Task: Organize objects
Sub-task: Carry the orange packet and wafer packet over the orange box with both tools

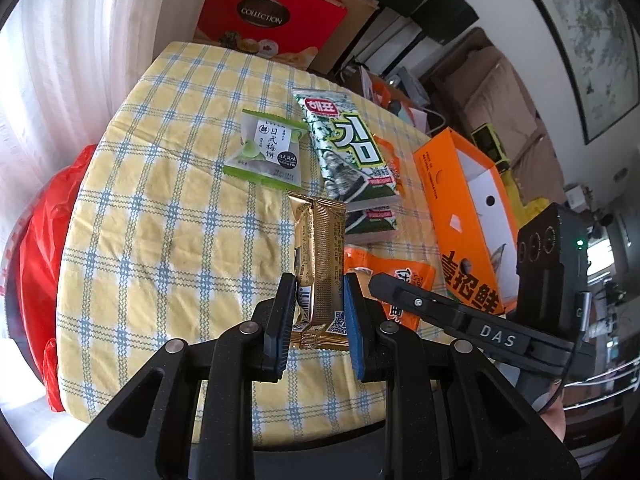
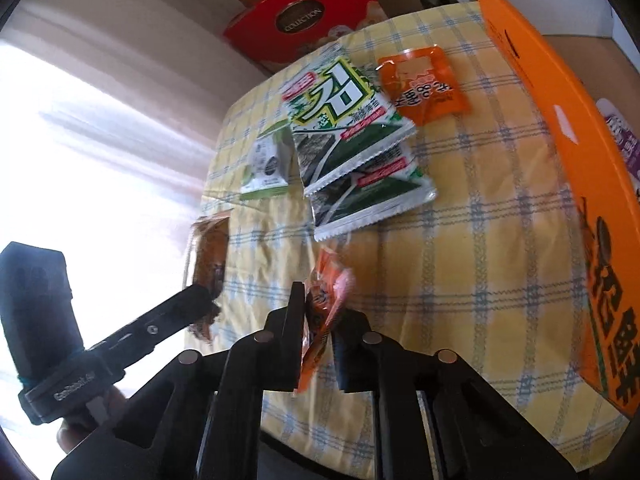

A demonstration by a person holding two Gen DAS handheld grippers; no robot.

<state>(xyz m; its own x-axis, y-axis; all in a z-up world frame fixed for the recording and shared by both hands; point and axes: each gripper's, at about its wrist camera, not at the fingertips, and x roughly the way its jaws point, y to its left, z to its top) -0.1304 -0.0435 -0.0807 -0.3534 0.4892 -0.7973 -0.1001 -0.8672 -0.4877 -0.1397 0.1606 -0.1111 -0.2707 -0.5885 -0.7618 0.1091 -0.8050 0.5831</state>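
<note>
My left gripper (image 1: 320,286) is shut on a gold snack packet (image 1: 320,240), held upright above the yellow checked tablecloth (image 1: 160,220). In the right wrist view the same packet (image 2: 210,256) hangs at the left in that gripper (image 2: 204,300). My right gripper (image 2: 320,304) is shut on a crumpled orange packet (image 2: 326,300), pinched edge-on between its pads. The left wrist view shows this orange packet (image 1: 404,276) under the right gripper's finger. An open orange box (image 2: 560,120) stands along the table's right side.
Two seaweed packs (image 2: 348,120) overlap mid-table, with a green-and-white packet (image 2: 266,164) beside them and another orange packet (image 2: 420,84) behind. A purple packet (image 2: 620,140) lies in the box. A red gift box (image 2: 304,20) stands beyond the table; a red bag (image 1: 44,220) hangs left.
</note>
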